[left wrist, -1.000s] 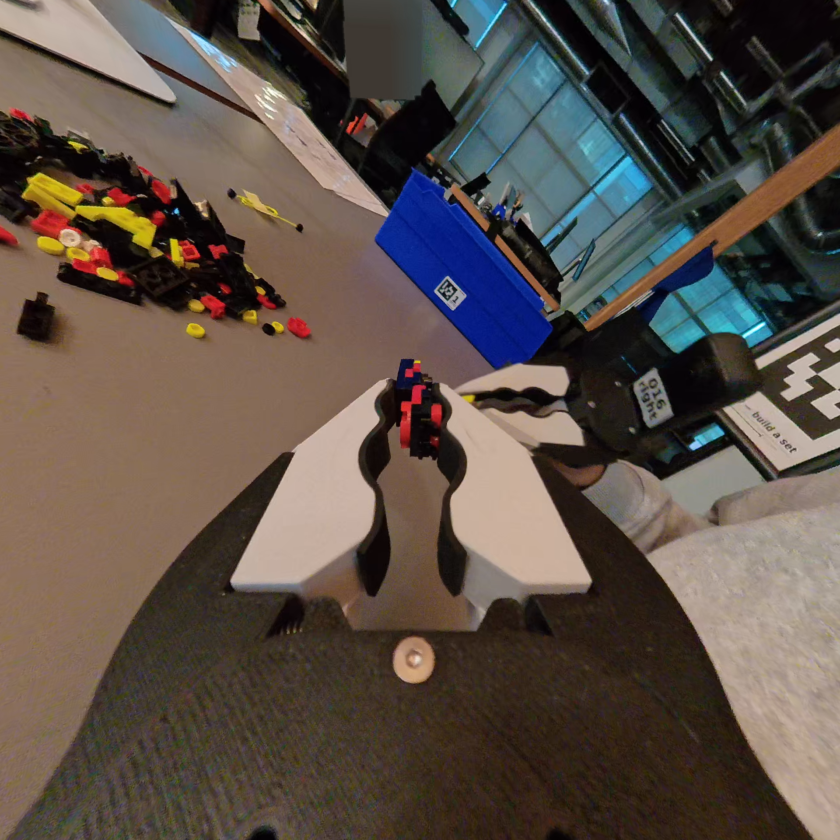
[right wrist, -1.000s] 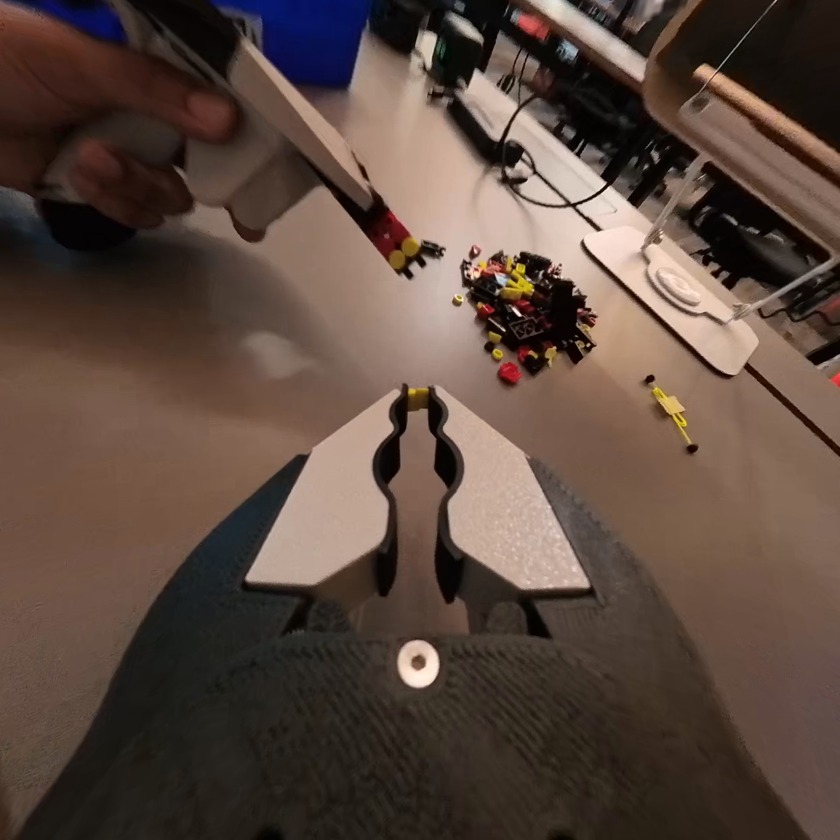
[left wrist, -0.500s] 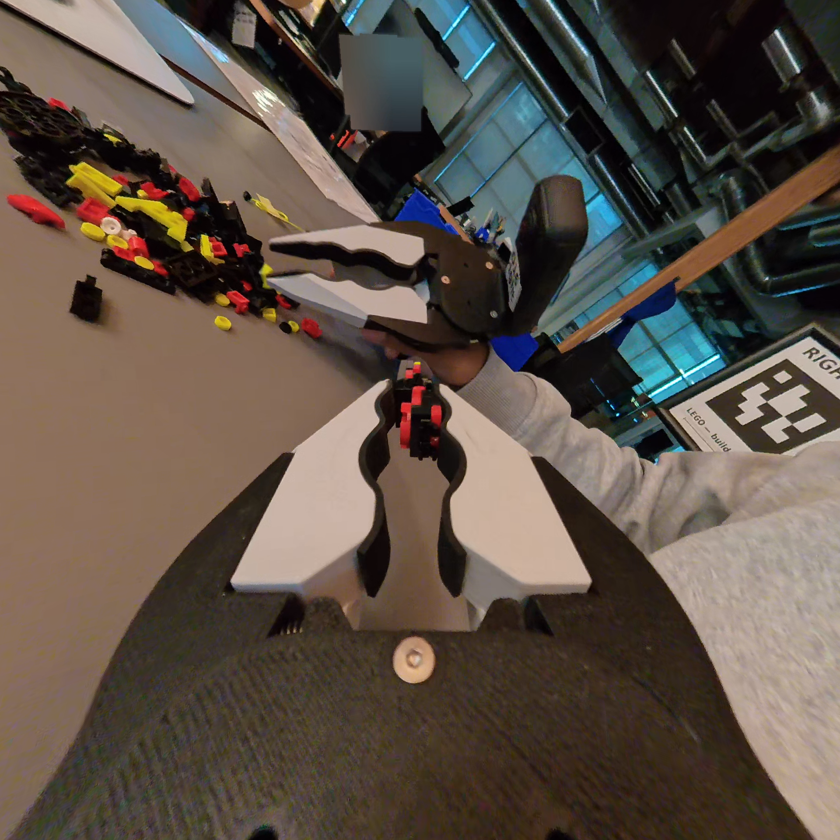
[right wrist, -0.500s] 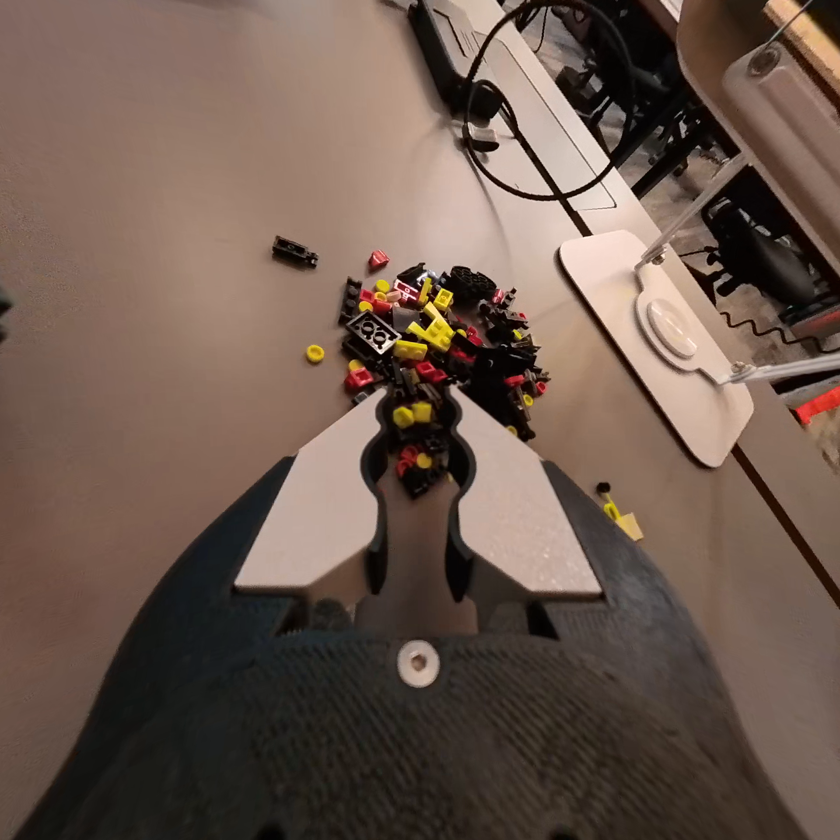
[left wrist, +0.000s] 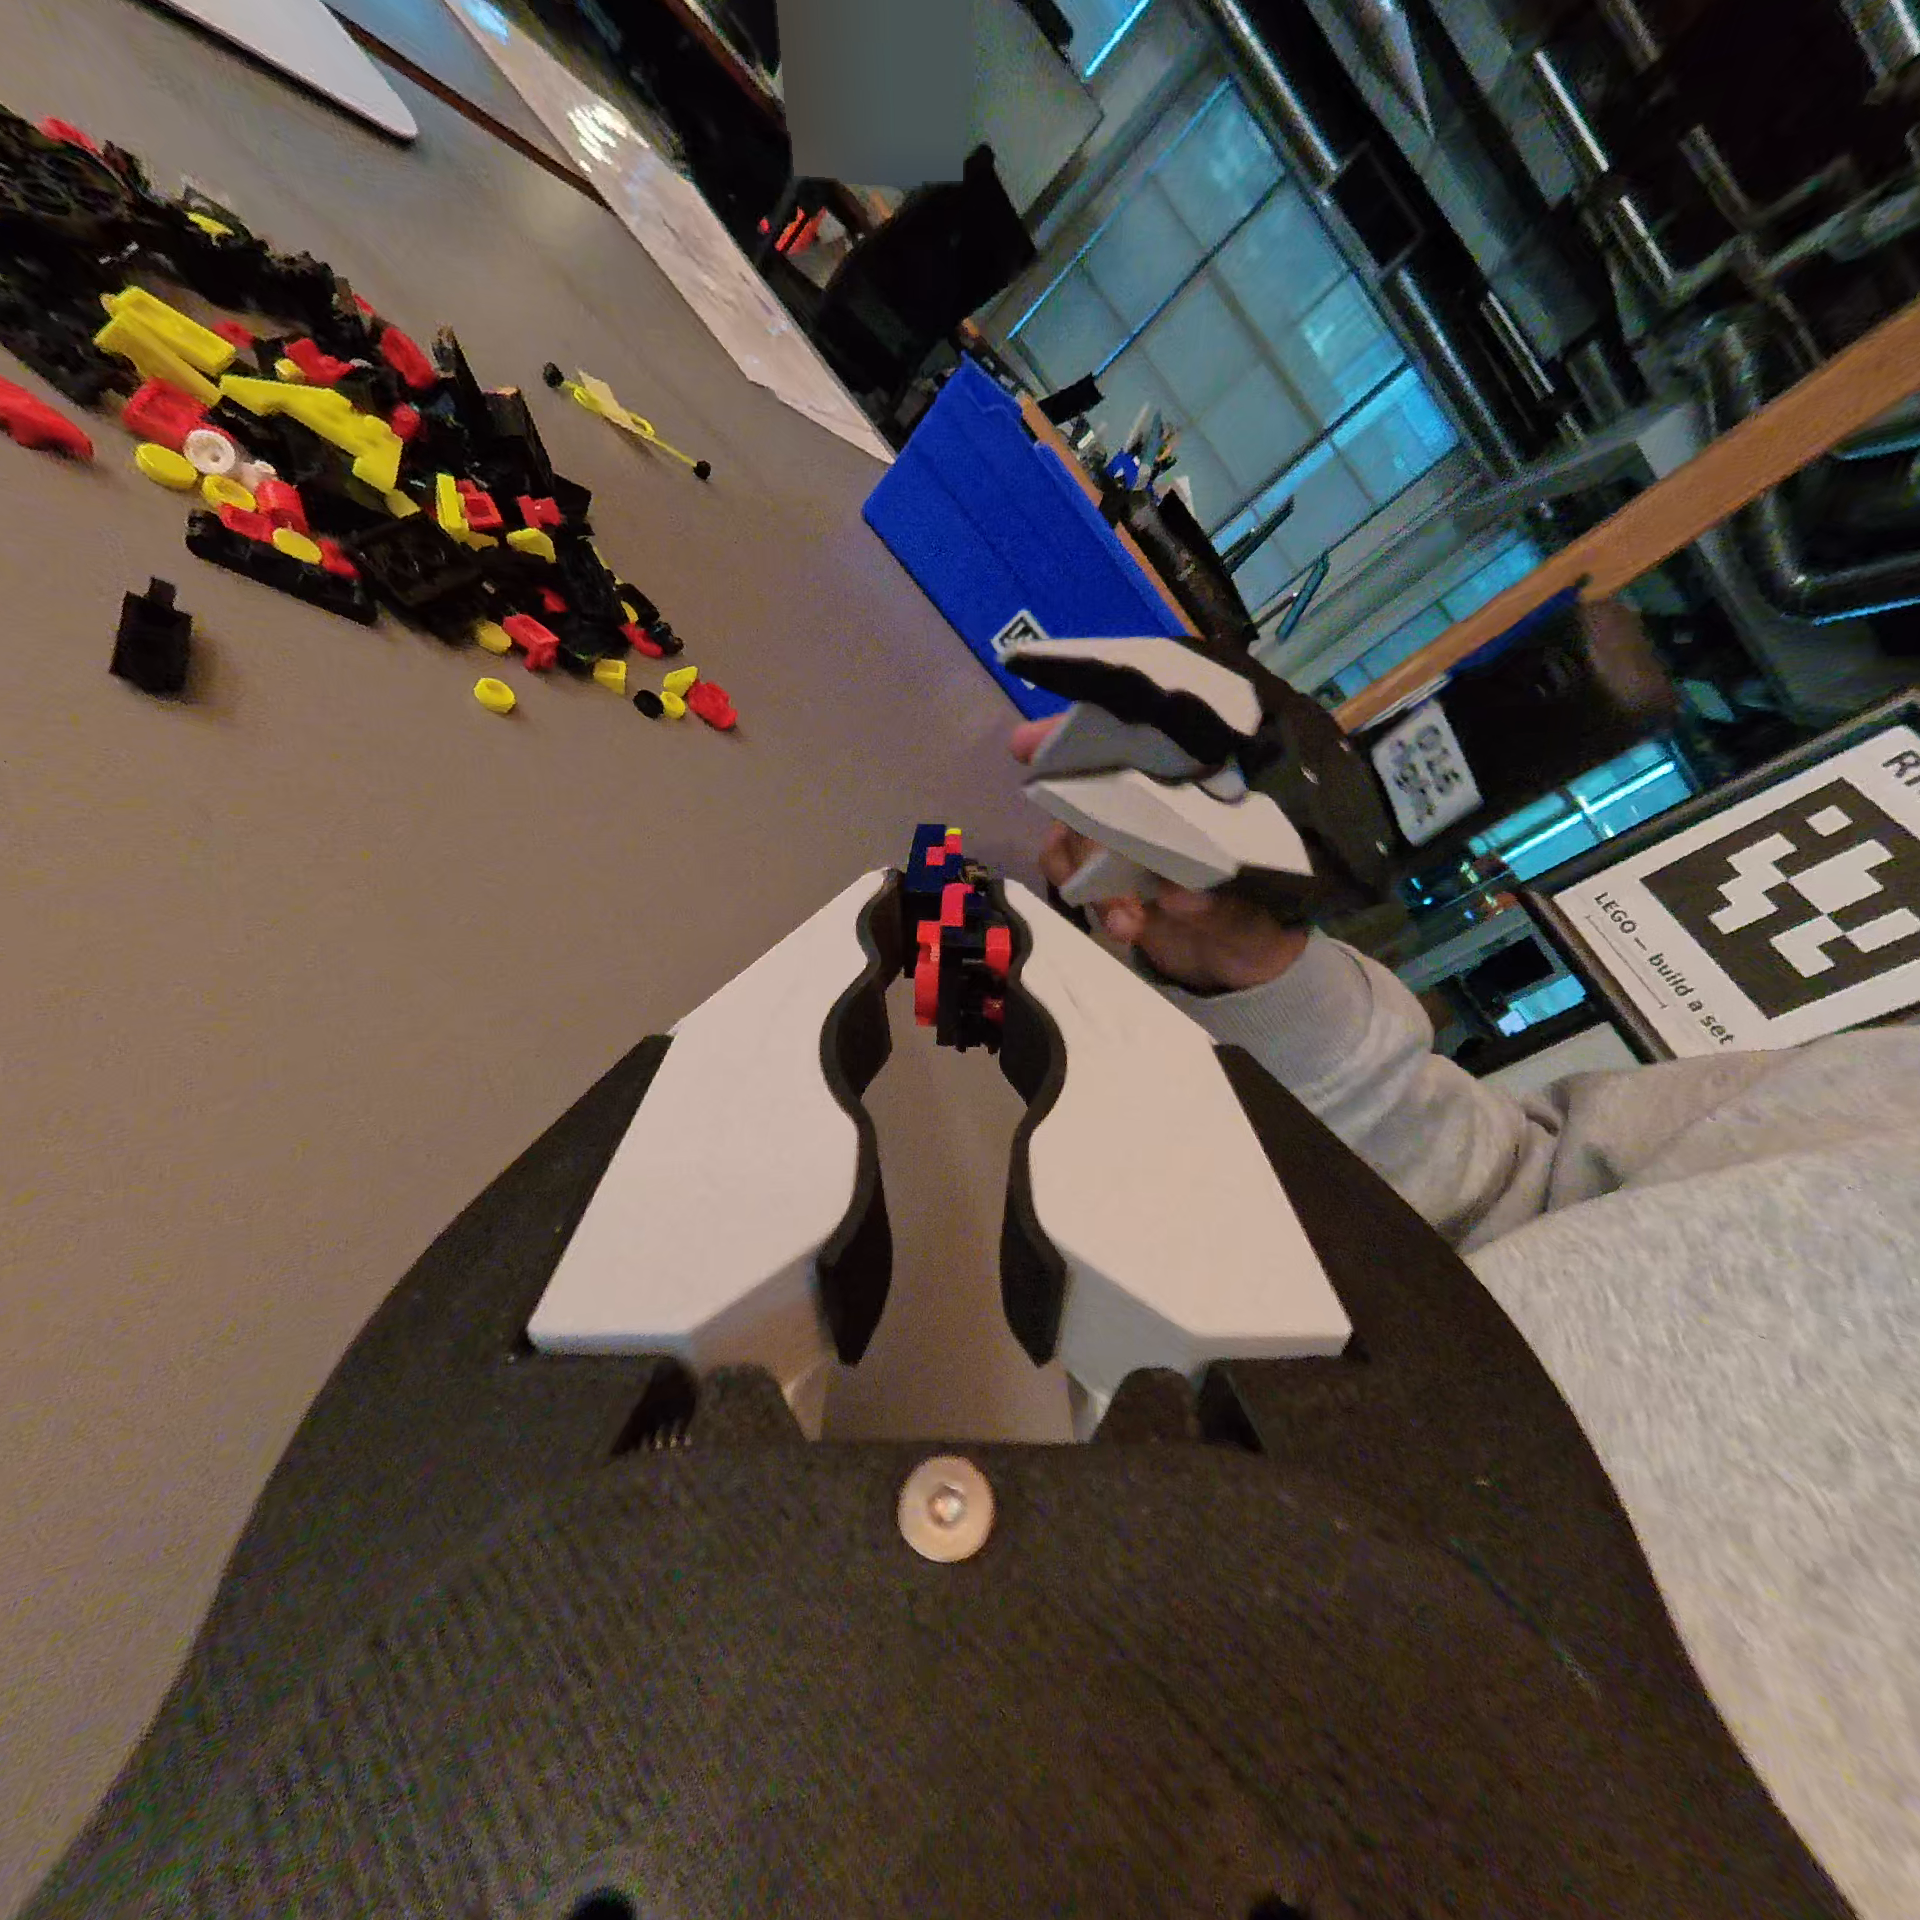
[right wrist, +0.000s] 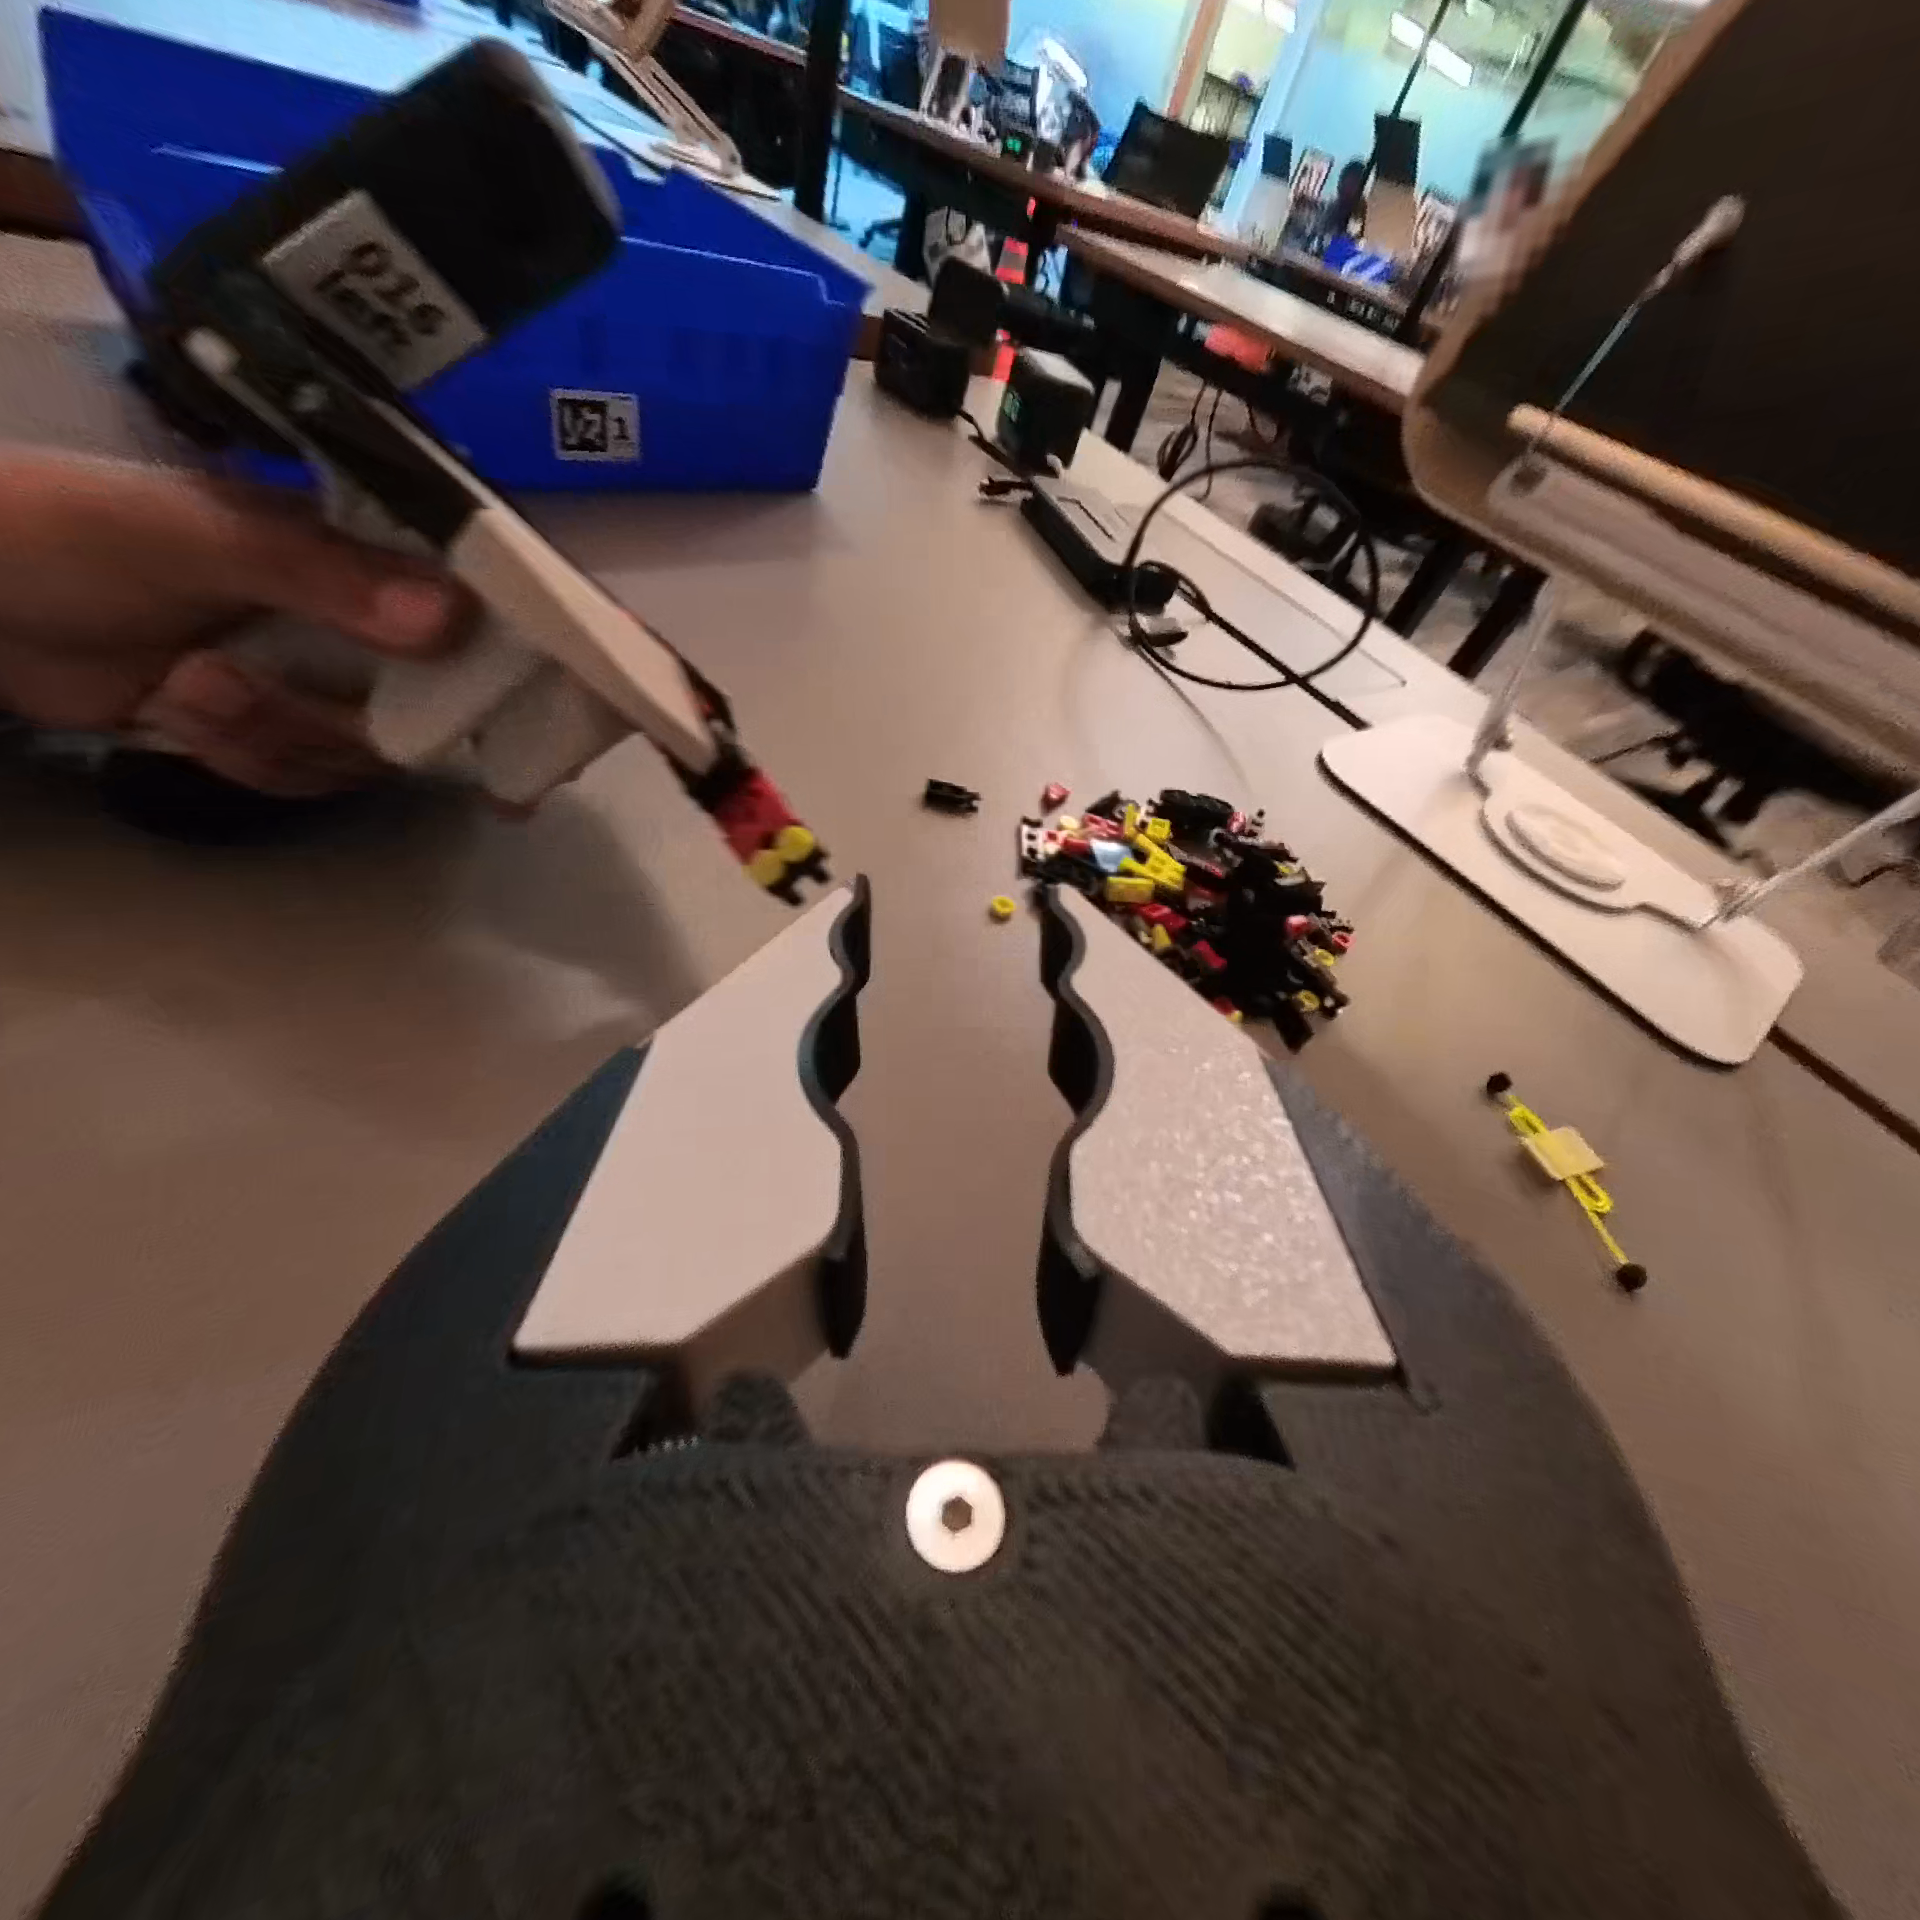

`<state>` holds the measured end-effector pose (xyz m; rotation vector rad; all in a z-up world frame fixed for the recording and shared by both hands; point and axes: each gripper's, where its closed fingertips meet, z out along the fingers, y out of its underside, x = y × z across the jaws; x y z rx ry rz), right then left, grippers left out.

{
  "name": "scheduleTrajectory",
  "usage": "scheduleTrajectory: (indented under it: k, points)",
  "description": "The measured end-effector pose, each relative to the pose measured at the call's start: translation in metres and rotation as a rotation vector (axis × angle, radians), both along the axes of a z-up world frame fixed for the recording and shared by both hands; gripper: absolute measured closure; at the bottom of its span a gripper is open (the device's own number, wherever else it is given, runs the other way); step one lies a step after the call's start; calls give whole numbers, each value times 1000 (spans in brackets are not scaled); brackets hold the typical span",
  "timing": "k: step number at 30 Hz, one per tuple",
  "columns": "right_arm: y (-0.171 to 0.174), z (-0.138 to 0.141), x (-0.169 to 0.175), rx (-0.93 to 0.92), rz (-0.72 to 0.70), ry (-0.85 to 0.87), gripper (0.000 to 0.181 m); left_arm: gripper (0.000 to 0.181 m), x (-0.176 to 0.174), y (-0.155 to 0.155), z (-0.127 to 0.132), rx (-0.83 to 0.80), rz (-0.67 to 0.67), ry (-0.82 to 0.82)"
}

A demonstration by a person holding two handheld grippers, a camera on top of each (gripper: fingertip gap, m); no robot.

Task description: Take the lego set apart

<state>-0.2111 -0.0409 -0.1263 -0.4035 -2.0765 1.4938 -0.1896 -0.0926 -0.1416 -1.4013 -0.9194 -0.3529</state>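
Lego assembly, small, rigid, light, sat clamped in left gripper; right gripper gaped empty nearby.

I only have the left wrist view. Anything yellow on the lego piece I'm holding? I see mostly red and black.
Observer: Yes. In the right wrist view the lego piece shows two round yellow studs at its far end, past the left gripper.
Operator: Is the right gripper holding anything?
Observer: No. The right gripper is open, with only bare table between its fingers.
Operator: What lies beyond the brick pile?
Observer: Behind the brick pile a pale flat stand base rests on the table, and a black cable loops farther back.
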Motion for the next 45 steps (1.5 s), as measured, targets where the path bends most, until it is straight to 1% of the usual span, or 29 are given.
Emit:
scheduleTrajectory:
  k: [2, 4, 6, 8, 14, 15, 16, 24, 26, 27, 28, 30, 31, 32, 34, 37, 39, 42, 43, 45]
  points:
    - [-6, -1, 17, 51, 8, 82, 152, 168, 2, 3, -3, -25, -13, -5]
    - [-14, -9, 25, 167, 8, 175, 152, 168, 3, 6, -6, -55, -28, -6]
    - [-20, -21, 27, 316, 8, 251, 150, 168, 4, 8, -9, -77, -37, -9]
    - [-25, -31, 28, 403, 10, 287, 150, 168, 5, 10, -11, -93, -42, -14]
    - [-32, -40, 27, 501, -3, 312, 151, 167, 13, 21, -16, -142, -76, -3]
    - [-32, -42, 27, 513, -6, 311, 154, 167, 15, 24, -16, -143, -85, -7]
    - [-32, -44, 26, 528, -7, 309, 165, 167, 17, 26, -17, -147, -94, -8]
    - [-31, -46, 22, 677, -54, 331, 166, 168, 12, 25, -17, -222, -45, 66]
    - [-31, -45, 22, 686, -64, 351, 165, 167, 8, 23, -18, -201, -29, 36]
    - [-31, -42, 23, 692, -70, 375, 168, 167, 2, 19, -16, -178, 2, 28]
    - [-32, -39, 27, 691, -62, 402, 181, 167, -11, 7, -20, -207, 88, 10]
    - [-34, -29, 35, 641, -59, 426, 181, 167, -31, -23, -14, -240, 175, 76]
    - [-35, -26, 36, 618, -64, 413, 181, 167, -35, -33, -11, -207, 192, 67]
    - [-35, -24, 35, 599, -63, 398, 181, 167, -36, -38, -11, -159, 191, 34]
    - [-36, -27, 32, 571, -52, 368, 181, 167, -33, -36, -10, -120, 181, 5]
    - [-33, -36, 29, 534, -37, 312, 181, 167, -29, -28, -12, -155, 152, 24]
    - [-31, -35, 27, 494, -40, 296, 180, 167, -25, -21, -12, -142, 114, 9]
    - [-31, -36, 23, 474, -39, 273, 155, 167, -16, -10, -13, -121, 52, -16]
    - [-32, -39, 23, 476, -35, 258, 150, 167, -13, -7, -14, -128, 37, -14]
    - [-35, -42, 23, 474, -27, 250, 150, 167, -8, -1, -16, -150, 12, -9]
